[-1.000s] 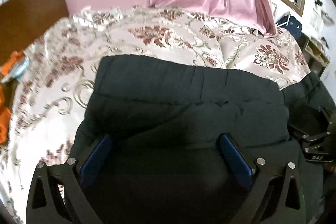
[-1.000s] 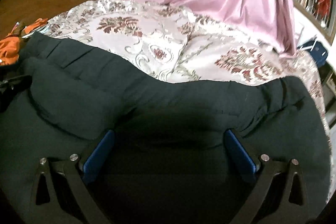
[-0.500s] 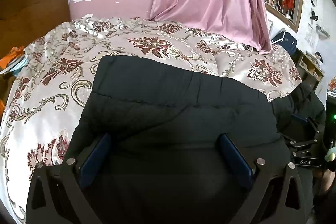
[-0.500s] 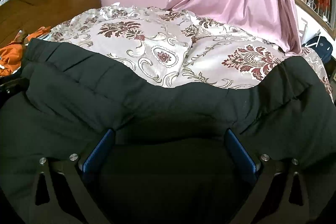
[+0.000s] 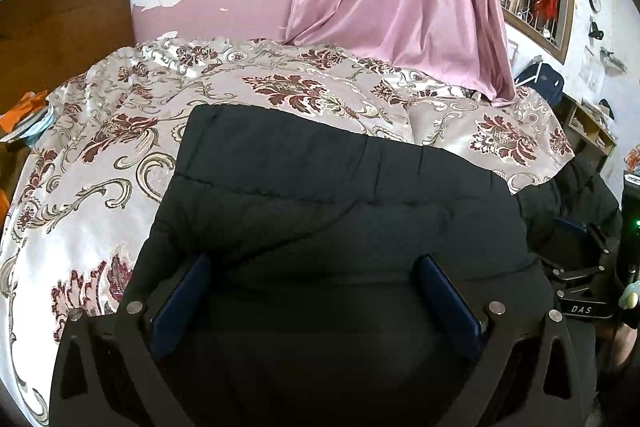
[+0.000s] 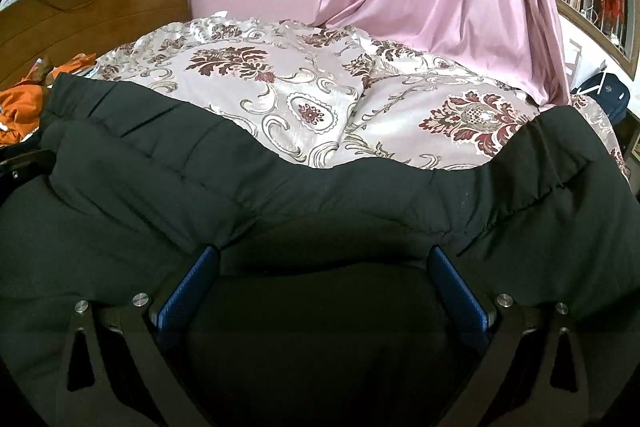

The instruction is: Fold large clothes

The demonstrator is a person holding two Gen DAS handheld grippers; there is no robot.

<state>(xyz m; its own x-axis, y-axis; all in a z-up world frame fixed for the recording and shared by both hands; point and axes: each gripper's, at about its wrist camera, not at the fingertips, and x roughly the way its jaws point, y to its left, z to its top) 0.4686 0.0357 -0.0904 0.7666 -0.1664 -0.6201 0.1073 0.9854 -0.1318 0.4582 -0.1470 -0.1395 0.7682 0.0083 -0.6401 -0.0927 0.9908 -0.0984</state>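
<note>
Black padded garment (image 5: 340,195) lies doubled on the floral bedspread (image 5: 100,155); left gripper (image 5: 312,291) and right gripper (image 6: 324,283), fingers apart, have risen since a second ago; fold apparently laid.

The only lettering I can read is "DAS", in pale capitals on a small black plate on my right gripper (image 5: 581,269), at about four o'clock in my left wrist view. A round white wall clock (image 5: 595,1) hangs at about two o'clock in that view, but its numerals are too small for me to make out. The papers pinned to the white wall (image 5: 591,65) beneath it are blurred. In my right wrist view I can read no text at all.
</note>
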